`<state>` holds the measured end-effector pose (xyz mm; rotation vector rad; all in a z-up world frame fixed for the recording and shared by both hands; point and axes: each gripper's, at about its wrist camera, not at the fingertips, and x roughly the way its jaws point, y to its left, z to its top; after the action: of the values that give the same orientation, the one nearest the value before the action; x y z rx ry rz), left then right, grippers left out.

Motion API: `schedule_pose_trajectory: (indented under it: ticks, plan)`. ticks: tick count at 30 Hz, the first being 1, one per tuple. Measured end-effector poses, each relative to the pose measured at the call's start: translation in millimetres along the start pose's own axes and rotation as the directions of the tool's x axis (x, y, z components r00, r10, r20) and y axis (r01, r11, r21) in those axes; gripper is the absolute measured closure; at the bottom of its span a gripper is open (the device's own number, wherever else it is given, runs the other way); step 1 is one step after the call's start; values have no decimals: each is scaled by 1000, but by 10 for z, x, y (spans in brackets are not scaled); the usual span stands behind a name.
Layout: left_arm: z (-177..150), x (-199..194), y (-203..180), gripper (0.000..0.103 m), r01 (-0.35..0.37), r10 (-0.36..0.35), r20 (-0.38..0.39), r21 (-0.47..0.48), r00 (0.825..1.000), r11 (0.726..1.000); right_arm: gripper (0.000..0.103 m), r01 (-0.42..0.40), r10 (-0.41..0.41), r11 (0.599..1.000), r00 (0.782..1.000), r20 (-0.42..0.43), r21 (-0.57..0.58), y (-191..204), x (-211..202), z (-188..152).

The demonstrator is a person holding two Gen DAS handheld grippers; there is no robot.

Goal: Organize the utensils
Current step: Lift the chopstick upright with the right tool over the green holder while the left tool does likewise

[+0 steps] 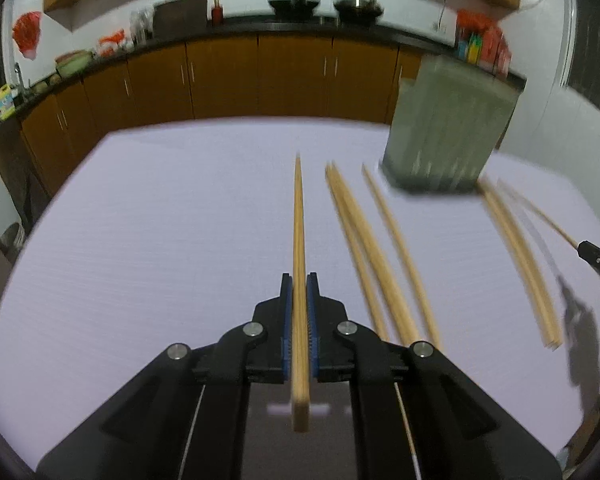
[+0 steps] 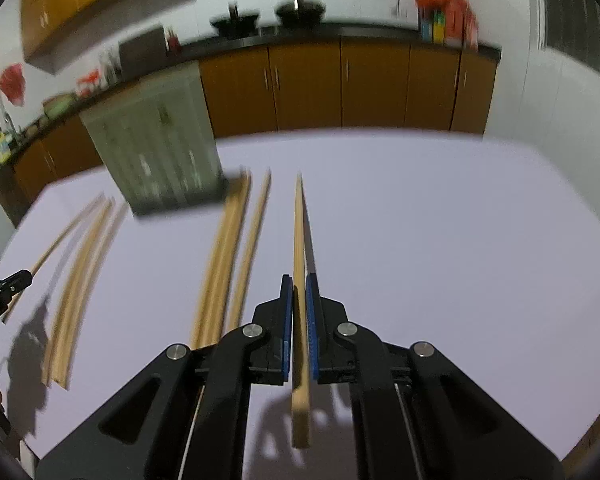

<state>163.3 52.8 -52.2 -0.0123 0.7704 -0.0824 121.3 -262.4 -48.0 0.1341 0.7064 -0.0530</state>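
My left gripper (image 1: 299, 280) is shut on a wooden chopstick (image 1: 299, 220) that points forward above the white table (image 1: 160, 240). My right gripper (image 2: 299, 282) is likewise shut on its own chopstick (image 2: 298, 224), lifted off the table. Several loose chopsticks (image 1: 364, 248) lie on the table to the right of the left gripper, and a further pair (image 1: 520, 264) lies beyond them. In the right wrist view loose chopsticks (image 2: 224, 256) lie left of my gripper. A grey-green slotted utensil holder (image 1: 448, 128) (image 2: 160, 148) stands upright at the far side.
The right gripper's tip (image 1: 598, 258) shows at the right edge of the left wrist view; the left gripper's tip (image 2: 4, 288) shows at the left edge of the right wrist view. Brown kitchen cabinets (image 1: 260, 76) and a dark counter run behind the table.
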Motion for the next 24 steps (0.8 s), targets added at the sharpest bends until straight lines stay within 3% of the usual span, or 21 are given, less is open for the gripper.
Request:
schedule_pose_trajectory:
  ticks: [4, 8, 13, 20, 24]
  plan:
    - [289, -396, 57, 95, 5, -3, 142, -12, 990, 1000, 95, -5, 4, 1000, 991, 135, 4, -17, -344, 279]
    - [583, -707, 137, 95, 10, -1, 257, -33, 966, 999, 95, -17, 13, 1000, 975, 222, 16, -43, -548, 490]
    - [839, -835, 178, 95, 7, 7, 312, -45, 950, 999, 96, -23, 14, 999, 966, 260, 30, -57, -578, 639]
    - [1027, -885, 148, 95, 14, -5, 334, -24, 943, 1000, 96, -21, 13, 999, 962, 274, 28, -18, -559, 748]
    - [1278, -1132, 111, 95, 49, -37, 403, -20, 915, 999, 96, -51, 40, 999, 930, 364, 20, 24, -803, 1050]
